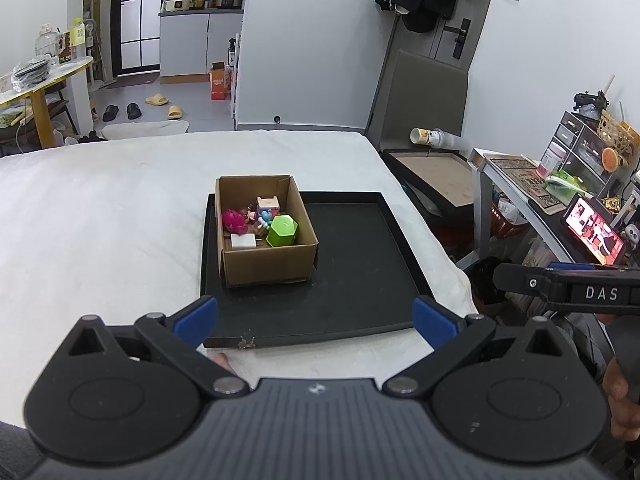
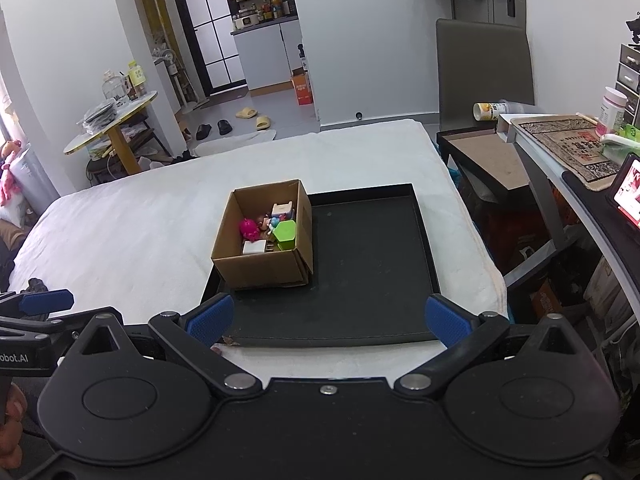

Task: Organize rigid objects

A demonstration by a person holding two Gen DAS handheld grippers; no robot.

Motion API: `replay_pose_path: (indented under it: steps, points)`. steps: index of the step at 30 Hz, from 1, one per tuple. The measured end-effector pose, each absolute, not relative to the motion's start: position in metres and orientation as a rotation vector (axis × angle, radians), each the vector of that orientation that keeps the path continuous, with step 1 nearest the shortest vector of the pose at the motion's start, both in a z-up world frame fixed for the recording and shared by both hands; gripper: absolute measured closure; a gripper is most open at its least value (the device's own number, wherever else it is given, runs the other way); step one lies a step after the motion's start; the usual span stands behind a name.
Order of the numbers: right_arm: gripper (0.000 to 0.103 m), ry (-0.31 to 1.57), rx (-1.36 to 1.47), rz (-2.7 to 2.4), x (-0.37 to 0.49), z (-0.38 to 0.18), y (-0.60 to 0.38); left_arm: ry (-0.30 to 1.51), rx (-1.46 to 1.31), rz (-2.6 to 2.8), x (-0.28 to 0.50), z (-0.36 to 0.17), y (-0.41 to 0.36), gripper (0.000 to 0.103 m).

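Observation:
A cardboard box (image 1: 264, 265) stands on the left part of a black tray (image 1: 360, 280) on the white bed. It holds a green hexagonal container (image 1: 282, 230), a pink toy (image 1: 235, 221), a white block (image 1: 244, 241) and a small figure (image 1: 267, 205). The box (image 2: 260, 270) and tray (image 2: 372, 280) also show in the right wrist view. My left gripper (image 1: 316, 322) is open and empty above the tray's near edge. My right gripper (image 2: 328, 320) is open and empty, also near the tray's front edge.
The white bed (image 1: 100, 216) stretches left and far. A dark side table (image 1: 436, 176) and a cluttered desk (image 1: 520, 184) with a lit phone (image 1: 596, 232) stand to the right. A grey chair (image 2: 484, 64) is behind.

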State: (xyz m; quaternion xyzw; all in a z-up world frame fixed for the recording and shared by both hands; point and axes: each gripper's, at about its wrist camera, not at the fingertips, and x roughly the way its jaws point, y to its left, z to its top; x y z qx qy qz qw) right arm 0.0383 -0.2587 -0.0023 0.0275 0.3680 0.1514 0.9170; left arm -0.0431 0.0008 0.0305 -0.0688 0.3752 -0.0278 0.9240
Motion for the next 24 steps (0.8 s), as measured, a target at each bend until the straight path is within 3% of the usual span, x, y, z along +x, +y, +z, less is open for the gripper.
replay_pose_path:
  steps: [24]
  points:
    - [0.0,0.775,0.067,0.296,0.0386,-0.0072,-0.2585,0.794,-0.118,-0.072,-0.0419,0.0252,-0.0076,0.0]
